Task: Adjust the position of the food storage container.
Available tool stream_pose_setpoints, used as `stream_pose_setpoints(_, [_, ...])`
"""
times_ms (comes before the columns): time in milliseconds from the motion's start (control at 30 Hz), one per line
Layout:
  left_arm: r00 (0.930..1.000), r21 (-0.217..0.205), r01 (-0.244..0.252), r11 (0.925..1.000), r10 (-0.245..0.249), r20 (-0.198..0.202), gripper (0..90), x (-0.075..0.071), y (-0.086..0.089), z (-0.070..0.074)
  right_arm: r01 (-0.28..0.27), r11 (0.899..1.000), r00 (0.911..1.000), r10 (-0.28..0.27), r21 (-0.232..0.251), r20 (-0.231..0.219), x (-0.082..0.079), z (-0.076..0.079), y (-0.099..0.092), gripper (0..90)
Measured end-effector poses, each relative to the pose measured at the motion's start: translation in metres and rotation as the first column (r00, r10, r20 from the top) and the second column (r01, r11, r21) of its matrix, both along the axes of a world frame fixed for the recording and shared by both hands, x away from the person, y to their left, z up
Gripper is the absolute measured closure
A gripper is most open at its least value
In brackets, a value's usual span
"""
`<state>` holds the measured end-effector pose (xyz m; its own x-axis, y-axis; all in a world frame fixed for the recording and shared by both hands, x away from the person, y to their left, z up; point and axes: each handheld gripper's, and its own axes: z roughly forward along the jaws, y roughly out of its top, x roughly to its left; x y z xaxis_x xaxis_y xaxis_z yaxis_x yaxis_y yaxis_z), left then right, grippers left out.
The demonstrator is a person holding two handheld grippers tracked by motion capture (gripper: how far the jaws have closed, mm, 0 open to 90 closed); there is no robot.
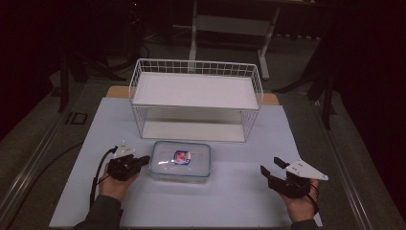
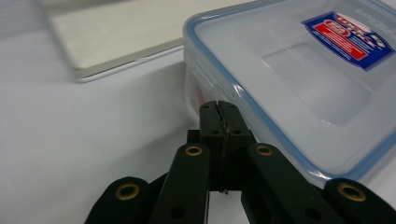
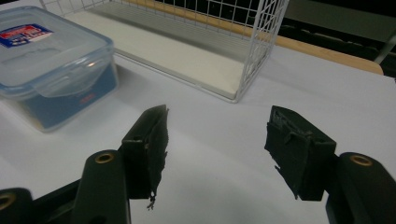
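Your left gripper [image 2: 219, 109], jaws pressed together, nudges the clear container's [image 1: 180, 160] edge while your right gripper [image 3: 217, 144] gapes empty.

A: Item nearest the left claw tips?
B: Clear rectangular plastic food box [image 2: 299, 88], blue seal line round its lid rim, red-and-blue printed label on top.

A: Beyond the box?
B: White wire-grid two-tier shelf rack [image 1: 196, 98], white boards.

A: Under the claws?
B: Pale lavender-white table sheet [image 1: 239, 191], tan wooden edge behind it.

A: The claws?
B: Black left gripper [image 2: 219, 116], brass-coloured rivets; black right gripper [image 3: 219, 144], grey three-cornered plate.
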<state>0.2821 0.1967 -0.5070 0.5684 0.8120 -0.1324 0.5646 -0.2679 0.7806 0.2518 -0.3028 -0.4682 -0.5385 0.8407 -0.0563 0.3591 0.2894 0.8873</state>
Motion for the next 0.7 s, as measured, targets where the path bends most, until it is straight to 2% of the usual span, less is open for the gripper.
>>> stream_pose_setpoints(200, [0.9995,-0.007,0.031,0.9995,-0.031,-0.002,89.7,0.002,-0.018,0.000,-0.008,1.000,1.0000,0.008,-0.003,-0.002,0.000,0.000,0.000,38.5])
stream_pose_setpoints(700, [0.9988,-0.026,0.049,0.9985,-0.049,-0.003,89.7,0.006,-0.043,-0.001,-0.035,0.999,0.9991,0.035,-0.005,-0.022,0.001,-0.002,0.005,38.5])
